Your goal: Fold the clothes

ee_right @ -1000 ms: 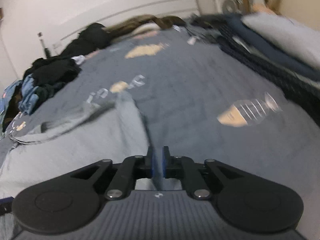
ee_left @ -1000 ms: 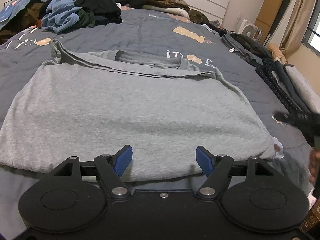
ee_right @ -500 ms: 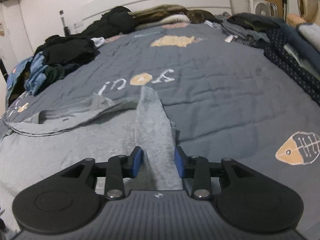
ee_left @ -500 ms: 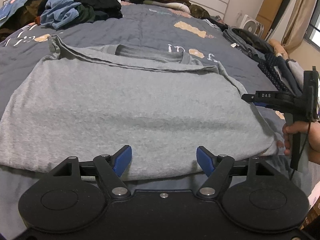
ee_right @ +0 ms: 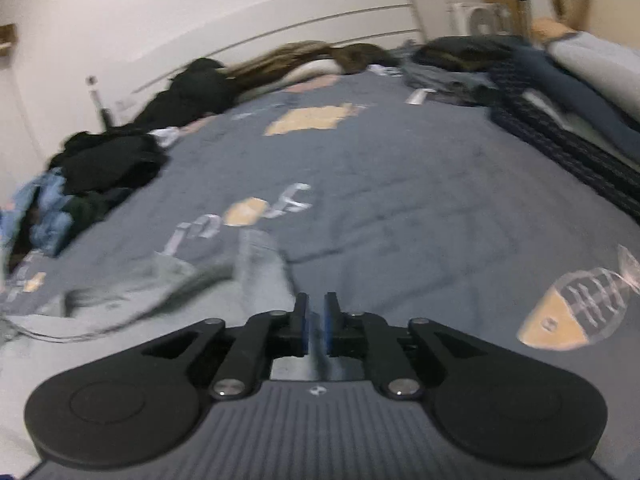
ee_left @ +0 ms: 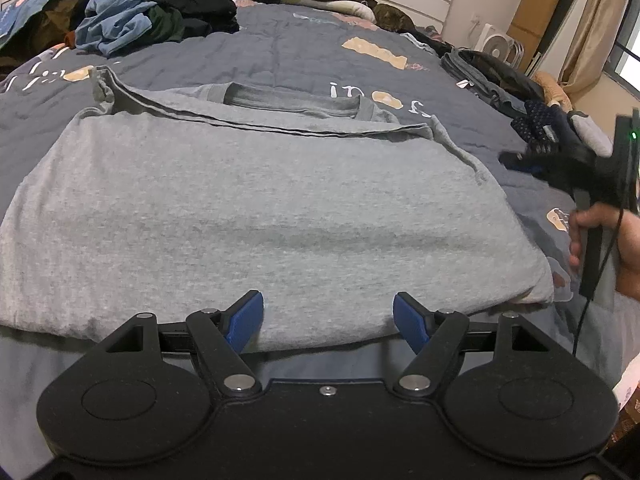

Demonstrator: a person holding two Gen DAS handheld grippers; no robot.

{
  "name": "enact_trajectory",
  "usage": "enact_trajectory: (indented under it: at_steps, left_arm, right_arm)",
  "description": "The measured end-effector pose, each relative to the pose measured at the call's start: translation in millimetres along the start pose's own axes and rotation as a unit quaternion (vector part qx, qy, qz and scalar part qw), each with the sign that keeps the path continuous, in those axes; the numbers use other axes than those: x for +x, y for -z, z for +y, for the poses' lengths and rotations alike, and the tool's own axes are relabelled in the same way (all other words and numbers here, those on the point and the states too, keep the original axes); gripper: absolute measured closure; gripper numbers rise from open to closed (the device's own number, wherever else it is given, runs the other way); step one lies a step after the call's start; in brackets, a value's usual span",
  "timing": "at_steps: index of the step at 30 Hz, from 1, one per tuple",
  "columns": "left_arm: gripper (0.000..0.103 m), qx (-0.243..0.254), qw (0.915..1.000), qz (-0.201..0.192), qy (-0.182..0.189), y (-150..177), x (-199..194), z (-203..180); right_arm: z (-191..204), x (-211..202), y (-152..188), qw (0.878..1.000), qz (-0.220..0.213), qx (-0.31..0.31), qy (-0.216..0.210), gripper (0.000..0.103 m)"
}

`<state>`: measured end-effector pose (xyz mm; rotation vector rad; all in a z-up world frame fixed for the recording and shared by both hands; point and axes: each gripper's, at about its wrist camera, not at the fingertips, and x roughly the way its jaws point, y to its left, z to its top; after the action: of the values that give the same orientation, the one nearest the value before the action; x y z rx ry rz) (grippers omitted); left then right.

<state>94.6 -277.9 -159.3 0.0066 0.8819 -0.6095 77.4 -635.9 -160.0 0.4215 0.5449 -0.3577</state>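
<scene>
Grey T-shirt [ee_left: 280, 208]: lies flat across the near part of the blue-grey duvet [ee_left: 280, 52], collar [ee_left: 296, 100] towards the headboard, hem towards the camera. Looks already doubled along its top edge, where a long fold line runs from shoulder to shoulder. On its right side, sleeve [ee_left: 460, 144] turned in and resting on the body of the shirt.

Left gripper [ee_left: 328, 308]: hovers low over the near hem, blue pads [ee_left: 248, 316] spread wide apart, nothing between them. Sits roughly at the middle of the hem, with grey cloth filling the gap.

Right gripper [ee_right: 316, 312]: pads drawn almost together, only a thin slit left. Appears to pinch nothing, though motion blur in its own view makes that hard to settle. From the left wrist view, shows at the far right edge, held by a hand [ee_left: 600, 236] on its handle (a cable hanging down beside it), nose just off the shirt's right side and over bare duvet. Points along the turned-in sleeve towards the head of the bed.

Elsewhere on the bed: pile of unfolded clothes [ee_left: 160, 12], dark and blue, at the far left corner; dark garments [ee_left: 492, 76] along the right edge. Beyond the bed on the right, a white fan [ee_left: 496, 46] against the wall.
</scene>
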Motion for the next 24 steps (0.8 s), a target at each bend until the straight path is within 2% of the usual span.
enact_trajectory:
  at_steps: [2,6,9,13,14,16,18,20,21,24]
  left_arm:
    - [0.032,0.002,1.0000,-0.002,0.002,0.3,-1.5,-0.4]
    - [0.032,0.001,1.0000,0.000,0.002,1.0,-0.9,0.9]
    - [0.032,-0.003,1.0000,0.003,0.001,0.3,0.8,2.1]
    - [0.032,-0.001,1.0000,0.006,0.003,-0.1,2.5,1.1]
    - [0.032,0.000,1.0000,0.007,0.003,-0.1,3.0,0.6]
    - [0.032,-0.001,1.0000,0.008,0.003,0.3,3.4,1.2]
    - [0.032,-0.004,1.0000,0.009,0.003,0.6,3.2,2.6]
    - [0.032,-0.006,0.9999,0.008,0.003,0.6,2.4,3.4]
    - [0.032,-0.007,0.9999,0.007,0.004,0.6,2.1,3.4]
    - [0.032,-0.004,0.9999,-0.010,-0.002,-7.6,-5.4,10.7]
  right_arm:
    - [6.6,3.4,-7.1,1.000,-0.006,-0.016,-0.012,0.090]
    - [18.9,18.1,-12.8,0.998,0.009,-0.048,-0.036,0.071]
    - [26.7,34.0,-11.1,0.995,0.041,-0.073,-0.051,0.069]
    - [28.0,44.6,-6.5,0.994,0.053,-0.078,-0.048,0.068]
    - [27.2,46.6,-5.1,0.995,0.055,-0.074,-0.047,0.069]
    - [23.6,49.6,-3.1,0.996,0.057,-0.067,-0.031,0.078]
    - [16.8,51.0,-2.6,0.997,0.054,-0.052,-0.013,0.096]
    - [9.1,49.9,-3.3,0.998,0.046,-0.034,0.005,0.103]
    - [6.2,49.4,-4.5,0.999,0.037,-0.029,0.020,0.103]
    - [-9.7,45.9,-7.6,0.999,0.025,0.013,0.031,0.103]
